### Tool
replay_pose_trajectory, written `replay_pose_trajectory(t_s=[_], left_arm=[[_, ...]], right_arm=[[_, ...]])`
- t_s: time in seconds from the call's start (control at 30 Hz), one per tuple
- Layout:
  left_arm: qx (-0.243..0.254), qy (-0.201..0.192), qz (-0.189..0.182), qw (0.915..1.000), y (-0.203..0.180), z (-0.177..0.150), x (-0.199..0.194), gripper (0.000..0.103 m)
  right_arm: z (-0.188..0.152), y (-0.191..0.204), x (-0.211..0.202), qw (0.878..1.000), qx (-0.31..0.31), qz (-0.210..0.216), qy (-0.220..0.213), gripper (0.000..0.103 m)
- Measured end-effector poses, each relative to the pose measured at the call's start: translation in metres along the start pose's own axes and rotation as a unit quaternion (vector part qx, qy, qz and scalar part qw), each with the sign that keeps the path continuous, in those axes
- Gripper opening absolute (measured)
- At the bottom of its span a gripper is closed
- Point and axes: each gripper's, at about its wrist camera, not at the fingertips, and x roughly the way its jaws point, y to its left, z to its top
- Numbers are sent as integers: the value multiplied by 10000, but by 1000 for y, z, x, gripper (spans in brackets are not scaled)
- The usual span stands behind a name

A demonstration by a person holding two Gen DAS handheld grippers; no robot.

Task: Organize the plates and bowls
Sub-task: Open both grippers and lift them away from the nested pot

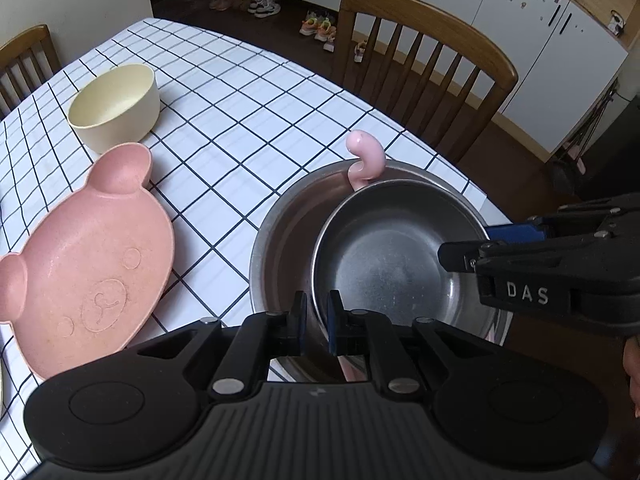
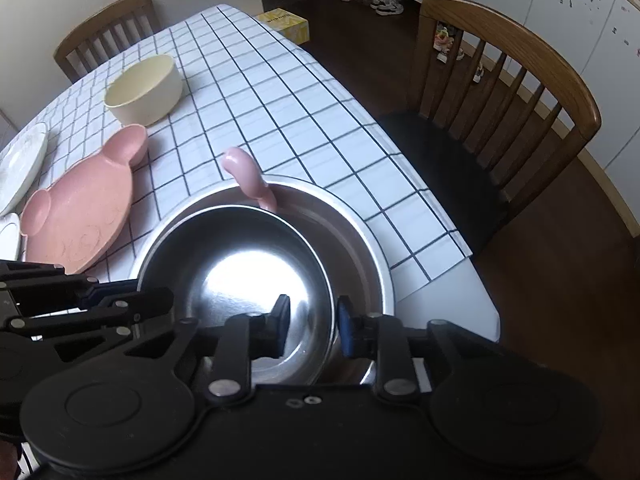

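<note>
A small steel bowl sits tilted inside a larger steel bowl at the table's near right corner. The curled handle of a pink spoon sticks up between them at the far side. My left gripper is shut on the small bowl's near rim. My right gripper straddles that bowl's opposite rim, open, with a gap between one pad and the metal. A pink bear-shaped plate and a cream bowl lie to the left.
White plates lie at the table's left edge. A wooden chair stands close to the right edge, another chair at the far end. A yellow box sits past the far corner. The checked tablecloth covers the table.
</note>
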Motion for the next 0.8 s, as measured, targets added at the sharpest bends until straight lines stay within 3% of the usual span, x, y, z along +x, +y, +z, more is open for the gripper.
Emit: replay_pose_trajectory(t_s=[0.17, 0.33, 0.5, 0.63, 0.8], left_arm=[[-126, -125, -20, 9998, 6, 0, -17, 11], [-263, -328, 38, 9991, 19, 3, -38, 11], [-424, -591, 188, 9972, 36, 10, -61, 11], [-606, -794, 384, 9943, 51, 15, -77, 11], [-853, -975, 513, 9903, 75, 22, -93, 14]], right_arm=[[3, 6, -16, 9998, -133, 49, -148, 40], [10, 18, -33, 9991, -265, 160, -299, 46], [23, 34, -48, 9976, -395, 302, -492, 53], [37, 48, -57, 9958, -476, 437, -643, 65], [57, 66, -66, 9931, -602, 616, -801, 70]])
